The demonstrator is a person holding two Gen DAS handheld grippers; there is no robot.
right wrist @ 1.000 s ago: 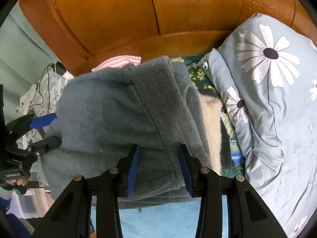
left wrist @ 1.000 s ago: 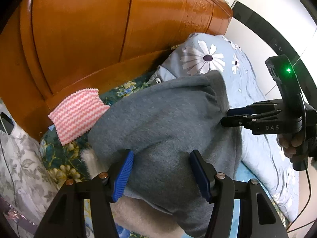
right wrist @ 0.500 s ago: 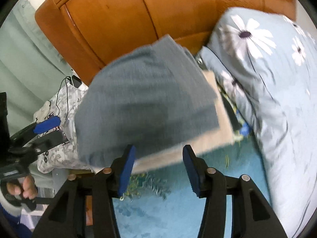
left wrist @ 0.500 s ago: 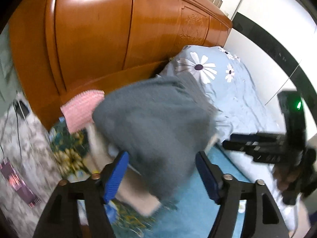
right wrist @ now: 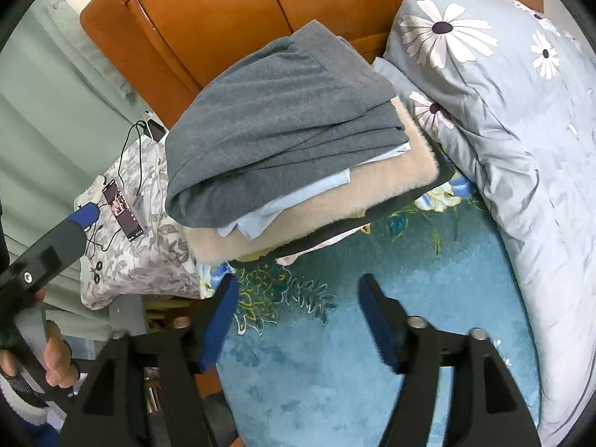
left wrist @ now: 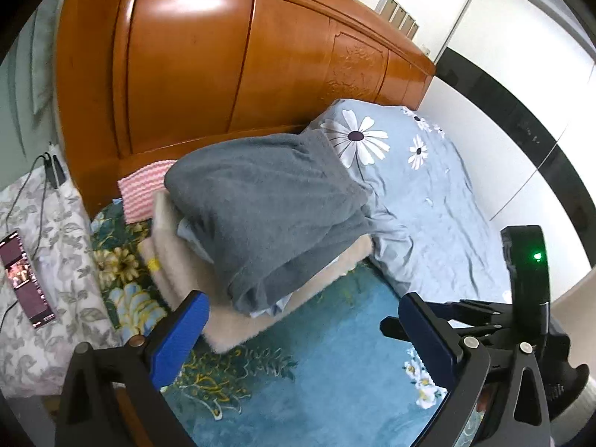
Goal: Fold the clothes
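Both tools are spread and hold nothing: the left tool [left wrist: 303,329] and the right tool [right wrist: 298,320]. The folded grey sweater [right wrist: 275,119] lies ahead of them on top of the pile [right wrist: 335,201] on the bed [right wrist: 354,365] — it overhangs the left edge, so a nudge could make it slide off.

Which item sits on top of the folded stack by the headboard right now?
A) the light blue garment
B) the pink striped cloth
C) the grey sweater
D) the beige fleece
C: the grey sweater lies folded on top, with the light blue garment and the beige fleece beneath it; both grippers are open and clear of the stack.
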